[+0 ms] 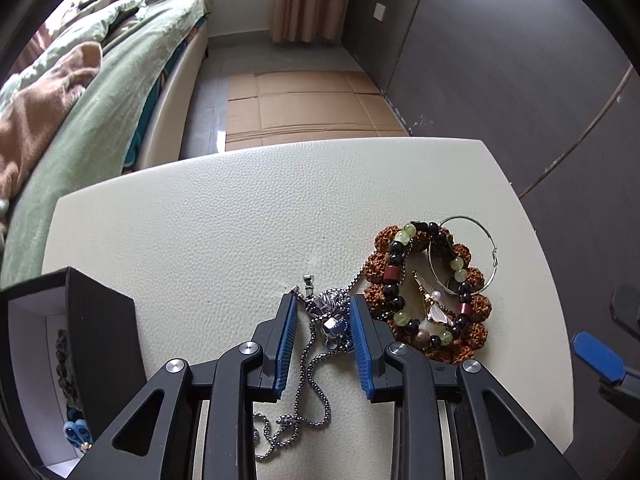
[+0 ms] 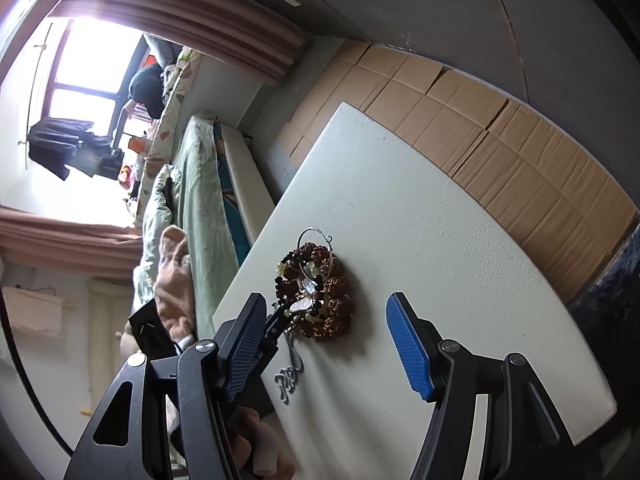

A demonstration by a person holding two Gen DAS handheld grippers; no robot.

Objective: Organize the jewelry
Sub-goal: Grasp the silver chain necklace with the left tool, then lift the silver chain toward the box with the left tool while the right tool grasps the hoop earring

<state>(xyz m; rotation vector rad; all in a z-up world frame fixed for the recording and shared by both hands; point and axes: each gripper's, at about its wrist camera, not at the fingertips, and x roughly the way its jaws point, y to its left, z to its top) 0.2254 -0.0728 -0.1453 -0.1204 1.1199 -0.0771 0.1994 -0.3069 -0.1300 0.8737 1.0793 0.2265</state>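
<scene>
Both tools tilted down; left tool (image 1: 324, 312) straddles pendant (image 1: 330, 312).

A white desk (image 1: 240, 208) with a grained top is standing near a bed (image 1: 120, 92) that is carrying a green cover and a brown blanket (image 1: 44, 104). Flat cardboard (image 1: 304, 104) is lying on the floor between the desk and a dark grey wall (image 1: 500, 60). Pink curtains (image 2: 224, 12) are hanging beside a window (image 2: 92, 68), and strong daylight is coming through it. Dark clothes (image 2: 60, 144) are hanging near the window.
</scene>
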